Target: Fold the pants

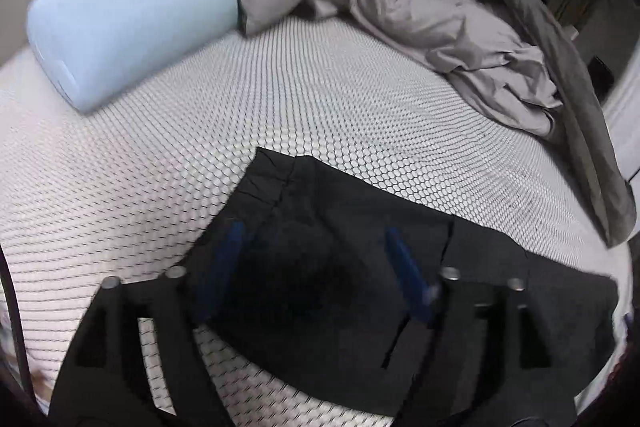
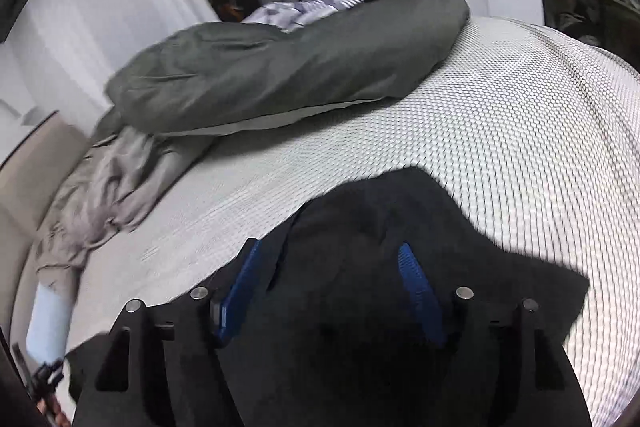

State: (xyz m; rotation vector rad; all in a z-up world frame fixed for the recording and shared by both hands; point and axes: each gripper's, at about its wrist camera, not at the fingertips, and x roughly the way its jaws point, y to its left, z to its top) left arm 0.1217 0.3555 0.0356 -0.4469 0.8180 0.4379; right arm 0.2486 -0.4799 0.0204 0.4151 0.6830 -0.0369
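both the left hand-held gripper [image 1: 316,259] and right hand-held gripper [image 2: 332,279] gape wide, gripping nothing, over black pants [image 1: 360,227] spread at 6 o'clock on the bed [image 1: 320,87] for folding.

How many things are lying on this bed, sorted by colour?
Black: 1, the pants
Light blue: 1, the pillow
Grey: 2, the crumpled sheet and the dark duvet
Total: 4

We see our left gripper [image 1: 314,247] as a matte black angular frame with two blue ribbed fingers [image 1: 408,279] and round silver pin heads on its shoulders. Our right gripper [image 2: 332,267] matches it: black body, blue textured pads [image 2: 420,291], silver pins.
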